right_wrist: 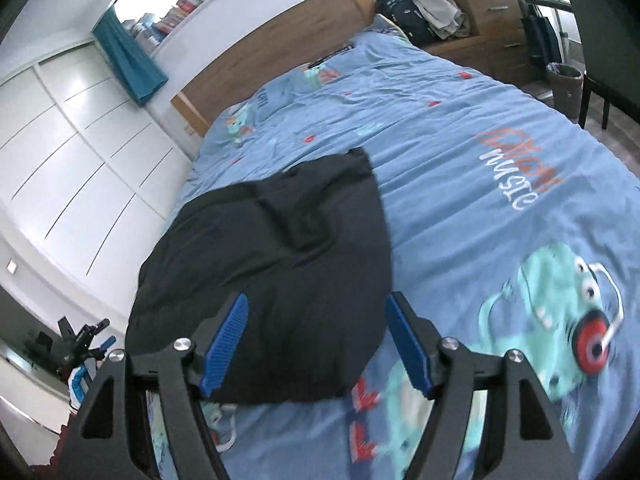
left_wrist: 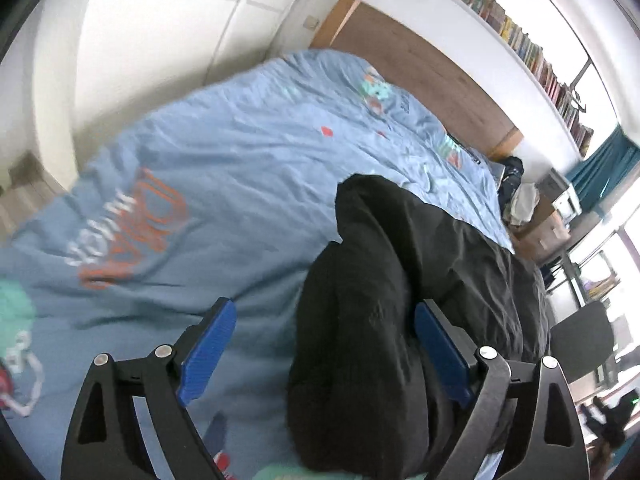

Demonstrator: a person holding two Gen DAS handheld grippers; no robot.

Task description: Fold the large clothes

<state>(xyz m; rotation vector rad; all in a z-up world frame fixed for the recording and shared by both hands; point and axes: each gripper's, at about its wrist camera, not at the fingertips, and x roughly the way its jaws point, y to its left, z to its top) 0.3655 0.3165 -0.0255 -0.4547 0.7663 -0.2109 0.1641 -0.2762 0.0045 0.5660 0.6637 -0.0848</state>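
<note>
A large black garment (left_wrist: 400,300) lies bunched on the blue printed bed cover (left_wrist: 240,160). My left gripper (left_wrist: 324,344) is open, its blue pads spread wide, with the garment's thick fold between the right pad and the middle. In the right wrist view the black garment (right_wrist: 280,272) lies in a rounded heap on the bed cover (right_wrist: 480,140). My right gripper (right_wrist: 316,340) is open, pads spread either side of the garment's near edge, just above it.
A wooden headboard (right_wrist: 280,40) and a shelf of books (left_wrist: 520,40) stand behind the bed. White wardrobe doors (right_wrist: 72,152) run along one side. A wooden dresser (right_wrist: 492,8), a bin (right_wrist: 566,84) and a dark chair (right_wrist: 600,40) stand on the other side.
</note>
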